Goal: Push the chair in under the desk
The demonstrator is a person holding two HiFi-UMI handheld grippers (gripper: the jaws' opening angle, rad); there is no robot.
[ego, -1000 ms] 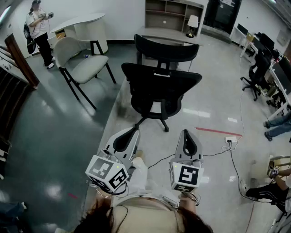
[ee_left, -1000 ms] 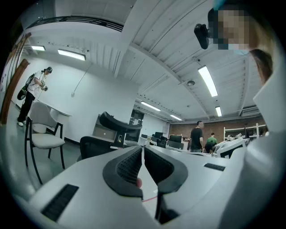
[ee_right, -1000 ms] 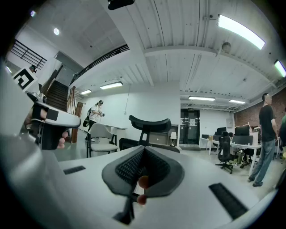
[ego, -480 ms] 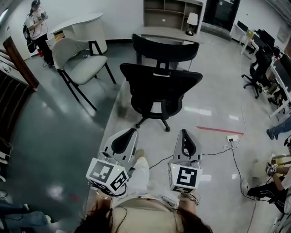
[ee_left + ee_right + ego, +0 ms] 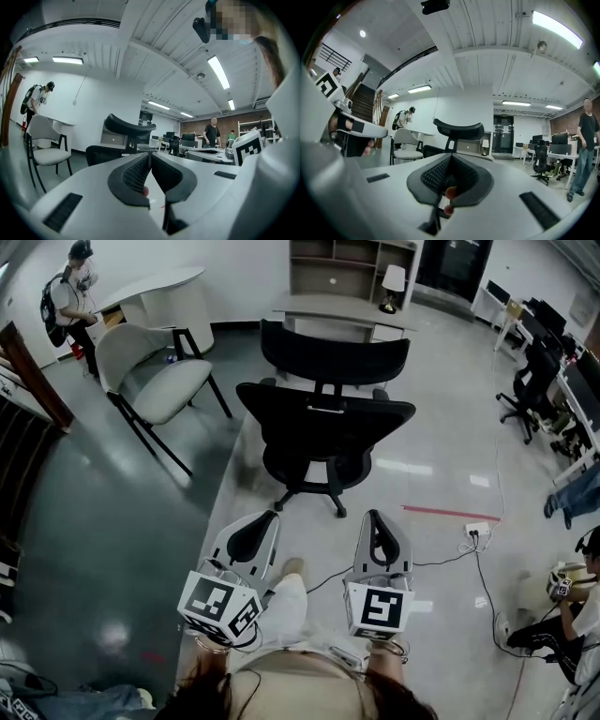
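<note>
A black mesh office chair with a curved headrest stands on the pale floor, its back toward me. Beyond it is the grey desk. My left gripper and right gripper are held side by side, pointing level at the chair and short of its back, touching nothing. Both are shut with nothing between the jaws. In the left gripper view the left gripper has the headrest just beyond it. In the right gripper view the headrest rises above the right gripper.
A beige chair with black legs stands to the left, before a white curved counter where a person stands. A power strip with cables and a red tape line lie on the floor at right. Office chairs line the right wall.
Both grippers have come forward toward the black chair, which now sits closer in the head view. Their jaws stay shut. The person at the back left has turned toward the counter.
</note>
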